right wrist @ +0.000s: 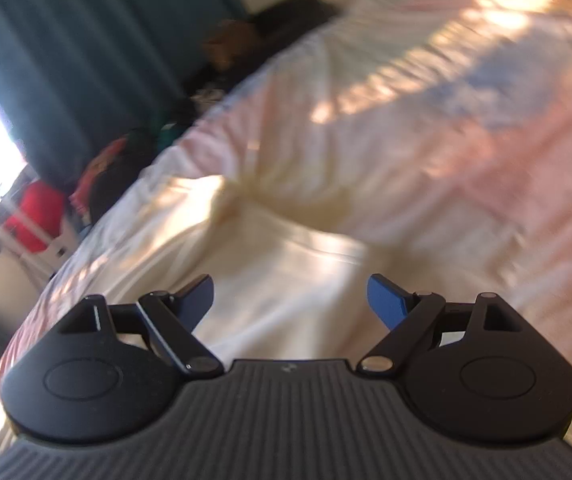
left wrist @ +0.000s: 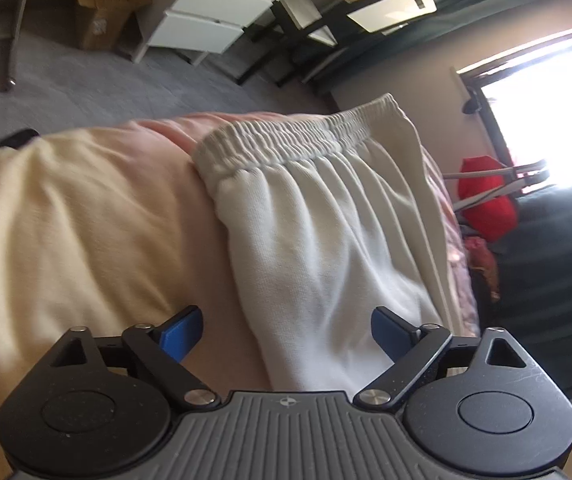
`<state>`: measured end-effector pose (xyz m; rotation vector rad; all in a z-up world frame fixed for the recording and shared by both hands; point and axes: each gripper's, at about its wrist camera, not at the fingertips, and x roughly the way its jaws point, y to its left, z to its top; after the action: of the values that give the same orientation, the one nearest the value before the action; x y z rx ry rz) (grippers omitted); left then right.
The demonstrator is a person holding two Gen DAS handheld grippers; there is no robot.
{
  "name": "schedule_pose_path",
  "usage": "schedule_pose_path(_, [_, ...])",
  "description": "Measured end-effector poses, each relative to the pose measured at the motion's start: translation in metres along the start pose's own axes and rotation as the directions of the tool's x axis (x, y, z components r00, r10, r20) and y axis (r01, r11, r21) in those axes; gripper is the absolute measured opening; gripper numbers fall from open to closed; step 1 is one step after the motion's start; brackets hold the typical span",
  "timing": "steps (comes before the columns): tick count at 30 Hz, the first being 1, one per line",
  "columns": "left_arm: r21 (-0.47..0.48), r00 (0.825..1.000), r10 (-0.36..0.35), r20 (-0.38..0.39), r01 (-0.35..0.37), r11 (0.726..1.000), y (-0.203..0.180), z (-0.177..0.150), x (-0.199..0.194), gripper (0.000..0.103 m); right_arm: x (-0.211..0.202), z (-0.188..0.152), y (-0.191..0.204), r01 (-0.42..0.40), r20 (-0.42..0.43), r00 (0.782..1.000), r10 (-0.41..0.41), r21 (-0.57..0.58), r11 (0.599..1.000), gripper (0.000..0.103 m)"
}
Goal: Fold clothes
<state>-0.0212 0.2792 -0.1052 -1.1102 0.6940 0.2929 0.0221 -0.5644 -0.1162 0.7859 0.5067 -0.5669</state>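
White sweatpants (left wrist: 318,216) lie on the bed, with the elastic waistband (left wrist: 286,140) at the far end. My left gripper (left wrist: 286,332) is open and empty, its blue fingers straddling the near end of the pants just above the cloth. In the blurred right wrist view a white garment (right wrist: 286,276) lies on the bed under my right gripper (right wrist: 290,300), which is open and empty above it. I cannot tell if this cloth is the same pants.
The bed has a cream cover (left wrist: 65,220) and a pink floral sheet (right wrist: 446,140). A white drawer unit (left wrist: 213,12) and a cardboard box (left wrist: 105,4) stand on the grey carpet. A red item (left wrist: 486,200) and teal curtains (right wrist: 65,60) are by the bright window.
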Motion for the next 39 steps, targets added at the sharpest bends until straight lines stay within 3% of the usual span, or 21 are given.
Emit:
schedule_pose_path(3, [0.014,1.000,-0.031,0.005,0.031,0.999,-0.001,0.000,0.004,0.079,0.013,0.001,-0.027,-0.009,-0.034,0.999,0.014,0.151,0.988,0.086])
schedule_pose_path(7, [0.034,0.997,-0.075,-0.010,0.075,0.997,-0.001,0.001,0.010,0.049,0.028,-0.006,-0.056,-0.032,-0.080,0.995,0.064,0.355,0.934,0.084])
schedule_pose_path(9, [0.015,0.996,-0.084,-0.005,0.084,0.996,0.002,0.002,0.012,0.035,0.034,-0.010,-0.060,-0.030,-0.094,0.993,0.074,0.400,0.916,0.080])
schedule_pose_path(11, [0.008,0.996,-0.089,-0.005,0.089,0.996,0.002,0.002,0.015,0.024,0.041,-0.009,-0.057,-0.048,-0.083,0.993,0.086,0.383,0.923,0.068])
schedule_pose_path(14, [0.039,0.996,-0.086,0.008,0.085,0.996,-0.005,0.001,0.013,0.017,0.055,-0.008,-0.050,-0.062,-0.082,0.992,0.098,0.363,0.930,0.065])
schedule_pose_path(16, [0.076,0.996,-0.081,0.035,0.079,0.994,-0.012,0.000,0.009,0.010,0.065,-0.009,-0.046,-0.063,-0.095,0.990,0.106,0.374,0.925,0.039])
schedule_pose_path(17, [0.100,0.995,-0.084,0.058,0.078,0.992,-0.016,-0.001,0.005,0.009,0.068,-0.009,-0.043,-0.052,-0.100,0.990,0.095,0.370,0.928,0.018])
schedule_pose_path(18, [0.124,0.993,-0.088,0.081,0.077,0.989,-0.021,-0.003,0.001,0.007,0.067,-0.009,-0.039,-0.055,-0.094,0.991,0.095,0.359,0.932,0.010])
schedule_pose_path(20, [0.189,0.987,-0.095,0.126,0.070,0.980,-0.030,-0.007,-0.008,0.007,0.059,-0.007,-0.031,-0.057,-0.052,0.996,0.078,0.319,0.946,0.006])
schedule_pose_path(22, [0.229,0.981,-0.114,0.156,0.076,0.970,-0.038,-0.010,-0.019,0.006,0.044,-0.003,-0.023,-0.054,0.014,0.999,0.053,0.270,0.961,0.006])
schedule_pose_path(27, [0.255,0.959,-0.193,0.206,0.138,0.957,-0.067,-0.004,-0.044,0.006,0.002,0.010,-0.019,-0.108,0.134,0.988,0.077,0.244,0.964,0.005])
schedule_pose_path(30, [0.256,0.956,-0.217,0.200,0.163,0.953,-0.093,0.013,-0.041,0.006,-0.002,0.026,-0.001,-0.120,0.156,0.983,0.093,0.171,0.978,0.005])
schedule_pose_path(35, [0.289,0.953,-0.226,0.203,0.162,0.944,-0.151,0.046,-0.003,0.006,0.029,0.065,0.061,-0.116,0.184,0.978,0.103,0.062,0.991,0.005])
schedule_pose_path(39, [0.344,0.956,-0.190,0.224,0.105,0.933,-0.201,0.069,0.060,0.007,0.078,0.094,0.128,-0.095,0.201,0.975,0.095,-0.012,0.995,0.005])
